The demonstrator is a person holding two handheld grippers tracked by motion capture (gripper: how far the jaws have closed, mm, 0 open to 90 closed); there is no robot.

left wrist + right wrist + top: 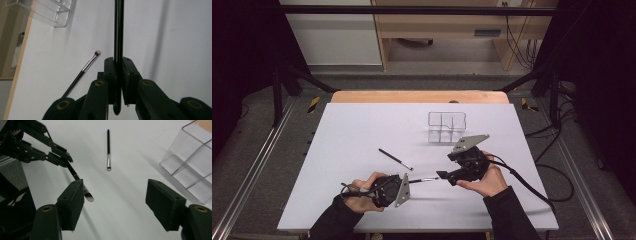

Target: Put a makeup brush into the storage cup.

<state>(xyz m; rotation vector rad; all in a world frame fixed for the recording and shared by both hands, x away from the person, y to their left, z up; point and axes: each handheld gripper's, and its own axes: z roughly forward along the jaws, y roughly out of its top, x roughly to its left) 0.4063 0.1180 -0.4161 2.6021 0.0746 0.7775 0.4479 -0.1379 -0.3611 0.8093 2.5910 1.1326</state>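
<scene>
Makeup brush (pixel 119 30) is clamped by its black handle between the closed jaws of the left gripper (pixel 408 181), held above the white tabletop (pixel 362 130) with its bristle tip pointing toward the right gripper (pixel 441 174). The right gripper's jaws are spread wide with nothing gripped; the bristle tip is seen just beside one pad (pixel 72 202). A second brush (pixel 395 159) is left lying flat on the tabletop, near a clear compartmented organizer (pixel 447 127) farther back
</scene>
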